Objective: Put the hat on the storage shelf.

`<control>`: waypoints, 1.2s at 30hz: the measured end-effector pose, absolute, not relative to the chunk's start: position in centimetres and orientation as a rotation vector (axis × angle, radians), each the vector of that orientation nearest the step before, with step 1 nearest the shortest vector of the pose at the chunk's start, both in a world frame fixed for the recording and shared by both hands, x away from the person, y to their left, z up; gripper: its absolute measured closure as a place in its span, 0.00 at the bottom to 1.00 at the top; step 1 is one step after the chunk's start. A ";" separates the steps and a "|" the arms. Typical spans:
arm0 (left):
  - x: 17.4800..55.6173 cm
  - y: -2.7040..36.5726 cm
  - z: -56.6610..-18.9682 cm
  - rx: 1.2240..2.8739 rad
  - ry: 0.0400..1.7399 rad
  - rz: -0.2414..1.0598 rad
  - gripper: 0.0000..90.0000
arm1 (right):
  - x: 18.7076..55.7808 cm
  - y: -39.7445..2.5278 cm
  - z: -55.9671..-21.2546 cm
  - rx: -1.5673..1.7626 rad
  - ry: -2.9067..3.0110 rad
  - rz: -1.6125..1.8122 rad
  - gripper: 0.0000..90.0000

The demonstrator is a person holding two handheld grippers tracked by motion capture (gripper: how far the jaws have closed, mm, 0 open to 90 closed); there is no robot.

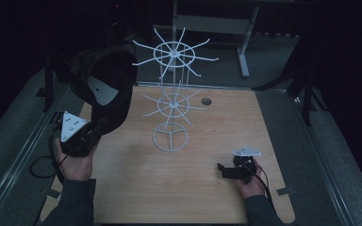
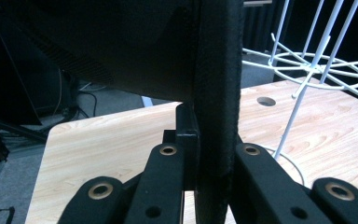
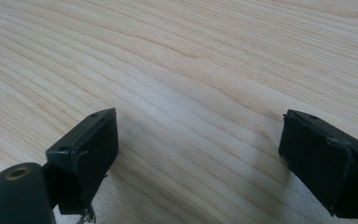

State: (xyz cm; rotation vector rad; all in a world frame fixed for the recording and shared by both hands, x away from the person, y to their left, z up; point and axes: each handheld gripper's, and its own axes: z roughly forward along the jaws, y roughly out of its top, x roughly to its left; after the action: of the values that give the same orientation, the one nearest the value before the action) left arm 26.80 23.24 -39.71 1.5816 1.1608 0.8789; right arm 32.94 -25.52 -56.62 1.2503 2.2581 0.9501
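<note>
A light wooden table (image 1: 193, 188) carries a white wire rack (image 1: 170, 137).

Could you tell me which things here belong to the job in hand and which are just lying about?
In the job:
- black cap, clamped by its edge in the left gripper
- white wire rack, the likely place to hang it
- right gripper, jaws open, low over the table

Lying about:
- grey desk frame behind the table
</note>
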 end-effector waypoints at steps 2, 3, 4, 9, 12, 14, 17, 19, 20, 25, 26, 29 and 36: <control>26.9 23.2 -39.6 1.584 1.167 0.885 0.96 | 32.9 -25.5 -56.6 1.250 2.258 0.950 0.13; 26.9 23.2 -39.6 1.583 1.170 0.886 0.96 | 32.9 -25.5 -56.6 1.251 2.258 0.950 0.13; 26.9 23.2 -39.6 1.584 1.172 0.886 0.96 | 32.9 -25.5 -56.6 1.251 2.258 0.950 0.13; 27.0 23.2 -39.5 1.583 1.177 0.884 0.96 | 32.9 -25.5 -56.6 1.251 2.258 0.950 0.13; 27.0 23.2 -39.4 1.583 1.175 0.885 0.96 | 32.9 -25.5 -56.6 1.251 2.258 0.950 0.13; 27.0 23.2 -39.3 1.582 1.172 0.888 0.96 | 32.9 -25.5 -56.6 1.251 2.258 0.950 0.13; 27.1 23.2 -39.1 1.580 1.169 0.889 0.96 | 32.9 -25.5 -56.6 1.251 2.258 0.950 0.13; 27.1 23.2 -39.0 1.581 1.167 0.889 0.96 | 32.9 -25.5 -56.6 1.251 2.258 0.950 0.13; 27.1 23.2 -39.0 1.579 1.166 0.890 0.96 | 32.9 -25.5 -56.6 1.250 2.258 0.950 0.13; 27.2 23.1 -38.9 1.576 1.167 0.891 0.96 | 32.9 -25.5 -56.6 1.251 2.258 0.950 0.13; 27.2 23.1 -38.9 1.576 1.167 0.891 0.96 | 32.9 -25.5 -56.6 1.251 2.258 0.950 0.13; 27.2 23.0 -38.6 1.578 1.163 0.895 0.96 | 32.9 -25.5 -56.6 1.250 2.258 0.950 0.13; 27.2 22.9 -38.0 1.579 1.152 0.905 0.96 | 32.9 -25.5 -56.6 1.251 2.257 0.951 0.13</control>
State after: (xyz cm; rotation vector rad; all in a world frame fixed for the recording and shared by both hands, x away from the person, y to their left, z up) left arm 27.25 22.90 -38.03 1.5792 1.1523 0.9046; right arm 32.94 -25.52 -56.62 1.2506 2.2574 0.9505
